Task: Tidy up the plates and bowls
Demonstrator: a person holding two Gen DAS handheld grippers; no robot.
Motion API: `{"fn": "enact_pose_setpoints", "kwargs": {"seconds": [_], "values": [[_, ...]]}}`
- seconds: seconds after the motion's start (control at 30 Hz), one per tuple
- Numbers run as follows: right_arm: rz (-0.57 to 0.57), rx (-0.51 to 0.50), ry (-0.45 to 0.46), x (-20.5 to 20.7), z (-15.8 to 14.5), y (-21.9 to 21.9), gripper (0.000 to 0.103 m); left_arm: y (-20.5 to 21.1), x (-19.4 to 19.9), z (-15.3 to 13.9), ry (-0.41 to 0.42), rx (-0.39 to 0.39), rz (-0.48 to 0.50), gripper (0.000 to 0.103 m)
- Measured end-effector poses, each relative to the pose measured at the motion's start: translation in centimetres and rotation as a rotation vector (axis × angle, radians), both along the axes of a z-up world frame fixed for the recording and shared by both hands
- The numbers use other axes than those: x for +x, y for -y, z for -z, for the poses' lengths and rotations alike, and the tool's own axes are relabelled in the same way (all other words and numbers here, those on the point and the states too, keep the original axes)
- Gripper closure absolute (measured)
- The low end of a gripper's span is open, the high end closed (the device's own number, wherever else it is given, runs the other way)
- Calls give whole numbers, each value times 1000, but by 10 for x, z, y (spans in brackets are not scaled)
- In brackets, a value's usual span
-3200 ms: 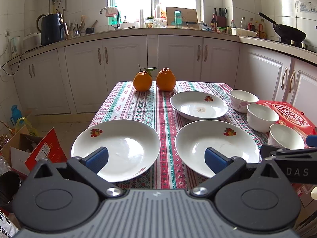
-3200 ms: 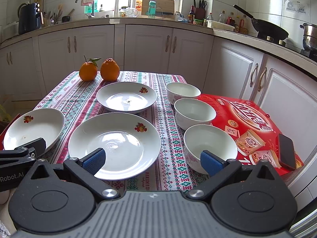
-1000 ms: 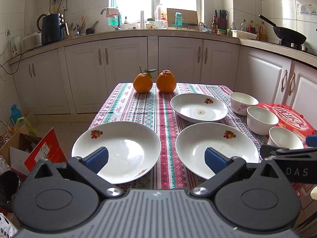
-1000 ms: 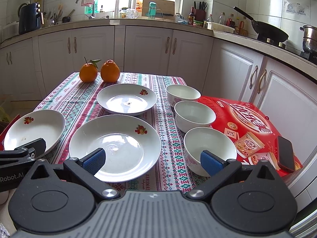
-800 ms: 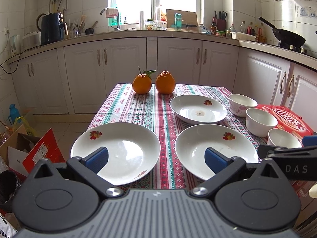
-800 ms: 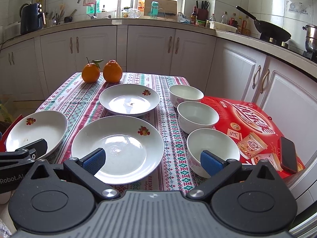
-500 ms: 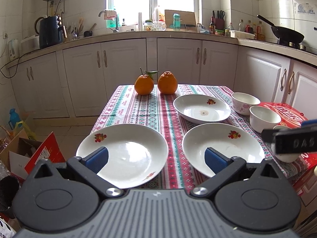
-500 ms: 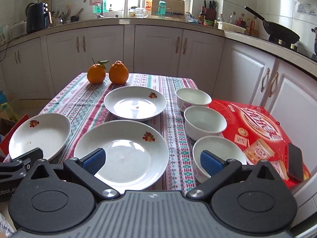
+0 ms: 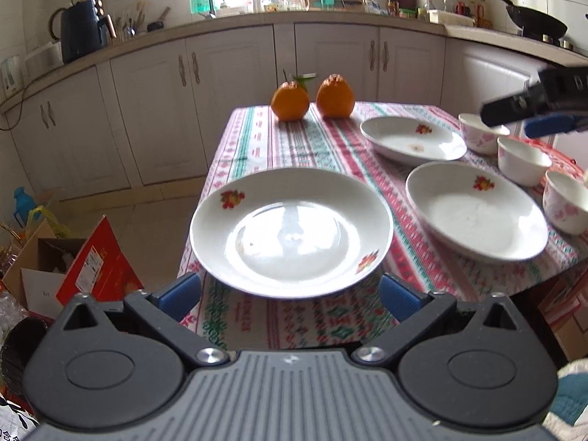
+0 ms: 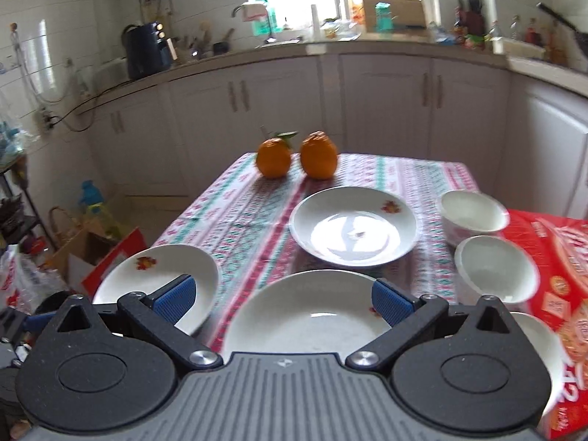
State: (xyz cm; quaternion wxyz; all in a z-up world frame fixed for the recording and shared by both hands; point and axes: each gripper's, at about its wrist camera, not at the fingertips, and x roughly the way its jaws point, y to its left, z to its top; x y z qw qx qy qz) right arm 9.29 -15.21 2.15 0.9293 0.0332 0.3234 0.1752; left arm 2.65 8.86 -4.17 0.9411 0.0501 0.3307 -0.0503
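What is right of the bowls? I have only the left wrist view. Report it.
Observer: A red box printed with snack pictures lies right beside the bowls.
Operator: Check inside the two farther bowls.
Observer: The far bowl and the middle bowl both look empty.
Operator: Give me the right gripper's state.
Observer: The right gripper is open, its fingers spread wide and holding nothing, pointed over the near-right plate.
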Motion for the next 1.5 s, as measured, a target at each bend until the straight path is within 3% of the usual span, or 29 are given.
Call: {"fn": "enact_pose_setpoints", "kwargs": {"seconds": [0.13, 0.43, 0.53, 0.83, 1.07, 1.5], "values": [[-94, 54, -57, 28, 10, -21, 0, -11, 14, 14, -39, -9, 36, 1], [-171, 33, -184, 82, 34, -58, 0, -25, 43, 35, -108, -7, 87, 1], [-209, 18, -221, 95, 44, -68, 0, -30, 47, 38, -118, -41, 112, 0], [-345, -77, -284, 131, 61, -101, 0, -35, 53, 37, -122, -38, 207, 0], [-461, -15, -382, 153, 77, -114, 0, -37, 44, 42, -64, -50, 218, 0], [-641, -24, -399, 163, 82, -137, 0, -42, 46, 42, -49, -56, 259, 0]]}}
